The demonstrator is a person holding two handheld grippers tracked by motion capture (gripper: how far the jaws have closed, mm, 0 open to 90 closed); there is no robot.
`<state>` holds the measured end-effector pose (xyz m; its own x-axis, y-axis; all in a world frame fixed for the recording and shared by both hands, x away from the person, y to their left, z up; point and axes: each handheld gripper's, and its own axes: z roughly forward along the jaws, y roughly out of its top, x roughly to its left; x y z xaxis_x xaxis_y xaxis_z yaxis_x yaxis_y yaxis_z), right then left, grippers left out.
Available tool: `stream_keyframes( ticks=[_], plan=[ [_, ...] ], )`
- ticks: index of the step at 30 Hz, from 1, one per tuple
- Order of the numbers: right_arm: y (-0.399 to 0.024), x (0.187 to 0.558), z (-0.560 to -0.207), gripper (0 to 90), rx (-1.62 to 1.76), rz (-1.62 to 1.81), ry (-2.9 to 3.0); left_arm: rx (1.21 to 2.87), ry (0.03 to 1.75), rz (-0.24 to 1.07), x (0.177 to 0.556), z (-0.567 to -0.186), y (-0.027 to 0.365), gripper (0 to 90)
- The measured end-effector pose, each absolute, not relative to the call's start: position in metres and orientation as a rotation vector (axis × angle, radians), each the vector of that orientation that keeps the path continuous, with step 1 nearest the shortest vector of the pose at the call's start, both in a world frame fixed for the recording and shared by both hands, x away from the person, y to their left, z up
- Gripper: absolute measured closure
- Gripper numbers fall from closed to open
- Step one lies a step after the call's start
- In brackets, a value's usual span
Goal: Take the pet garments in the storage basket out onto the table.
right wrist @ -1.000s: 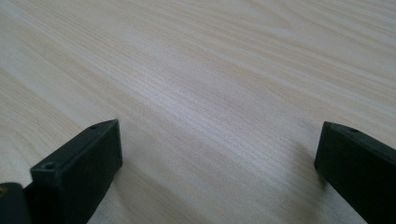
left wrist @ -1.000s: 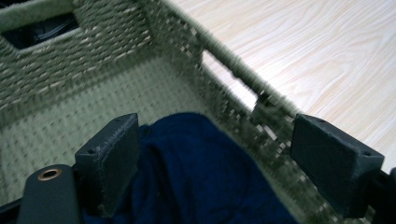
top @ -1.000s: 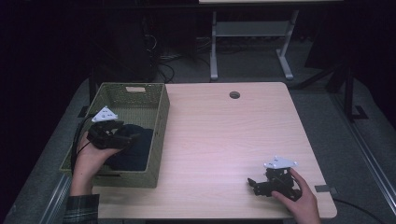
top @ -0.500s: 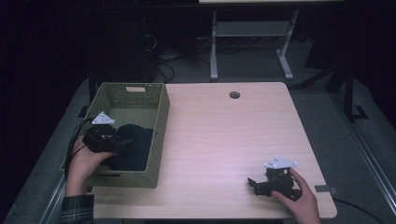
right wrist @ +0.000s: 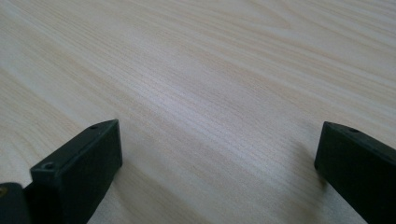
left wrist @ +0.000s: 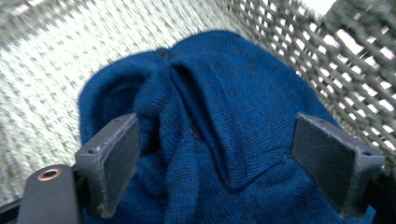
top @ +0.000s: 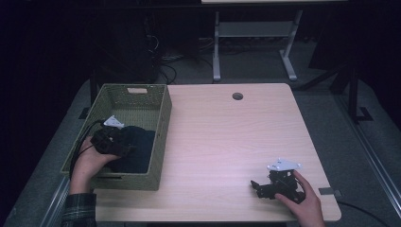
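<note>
Left gripper [top: 124, 147] sat inside the green woven rectangular basket [top: 161, 124], held by the person's left hand [top: 90, 161], its grey three-cornered plate [top: 113, 122] on top. In the left gripper view its jaws stood spread wide apart, one on each side of the dark blue knitted cloth [left wrist: 219, 121], pads at the fabric; not clamped on it. The cloth lay bunched and creased on the basket floor, close to the basket's woven side wall [left wrist: 327, 51]. In the high view the same cloth [top: 139, 149] looked almost black and filled the near half of the basket, just in front of the gripper. A black cable [top: 80, 142] trailed from the gripper over the basket's left rim. The sleeve [top: 80, 210] at that wrist was plaid.

Right gripper [top: 259, 187] rested low on the light wooden table [top: 227, 142], near the front right corner, held by the right hand [top: 305, 198]. Its jaws were wide apart too, with bare wood grain [right wrist: 210, 107] between them and nothing held. It was well apart from the basket.

The basket stood at the table's left edge, a handle slot [top: 136, 90] in its far wall. A round hole [top: 237, 96] sat near the table's far edge. Grey floor [top: 331, 94] and a white metal stand [top: 255, 33] lay beyond.
</note>
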<state>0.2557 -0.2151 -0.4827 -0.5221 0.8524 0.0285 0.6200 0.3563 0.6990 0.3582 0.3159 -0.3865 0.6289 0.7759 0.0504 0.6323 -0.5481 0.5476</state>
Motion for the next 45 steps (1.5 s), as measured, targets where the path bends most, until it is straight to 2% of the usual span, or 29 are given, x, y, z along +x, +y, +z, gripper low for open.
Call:
stream_keyframes(
  ticks=[18, 19, 20, 21, 22, 23, 25, 26, 31, 45],
  plan=[
    [-0.215, 0.256, -0.483, 0.4, 1.298, 0.953, 2.284, 2.421, 1.25, 0.307, 0.37, -0.411, 0.316, 15.8],
    [-0.215, 0.256, -0.483, 0.4, 1.298, 0.953, 2.284, 2.424, 1.254, 0.299, 0.37, -0.412, 0.316, 17.9],
    [-0.215, 0.256, -0.483, 0.4, 1.298, 0.953, 2.284, 2.432, 1.261, 0.291, 0.37, -0.412, 0.316, 26.4],
    [-0.215, 0.256, -0.483, 0.4, 1.298, 0.953, 2.284, 2.432, 1.265, 0.289, 0.37, -0.412, 0.316, 30.7],
    [-0.215, 0.256, -0.483, 0.4, 1.298, 0.953, 2.284, 2.442, 1.261, 0.278, 0.371, -0.413, 0.316, 30.7],
    [-0.215, 0.256, -0.483, 0.4, 1.298, 0.953, 2.283, 2.452, 1.254, 0.266, 0.37, -0.413, 0.315, 36.6],
    [-0.215, 0.256, -0.483, 0.4, 1.298, 0.953, 2.284, 2.475, 1.248, 0.231, 0.371, -0.413, 0.314, 54.1],
    [-0.215, 0.256, -0.483, 0.4, 1.298, 0.953, 2.284, 2.482, 1.249, 0.222, 0.371, -0.414, 0.314, 54.1],
    [-0.215, 0.256, -0.483, 0.4, 1.298, 0.953, 2.284, 2.489, 1.243, 0.211, 0.371, -0.413, 0.313, 70.1],
    [-0.215, 0.256, -0.483, 0.4, 1.298, 0.953, 2.284, 2.295, 1.212, 0.259, 0.365, -0.39, 0.323, 72.4]
  ],
)
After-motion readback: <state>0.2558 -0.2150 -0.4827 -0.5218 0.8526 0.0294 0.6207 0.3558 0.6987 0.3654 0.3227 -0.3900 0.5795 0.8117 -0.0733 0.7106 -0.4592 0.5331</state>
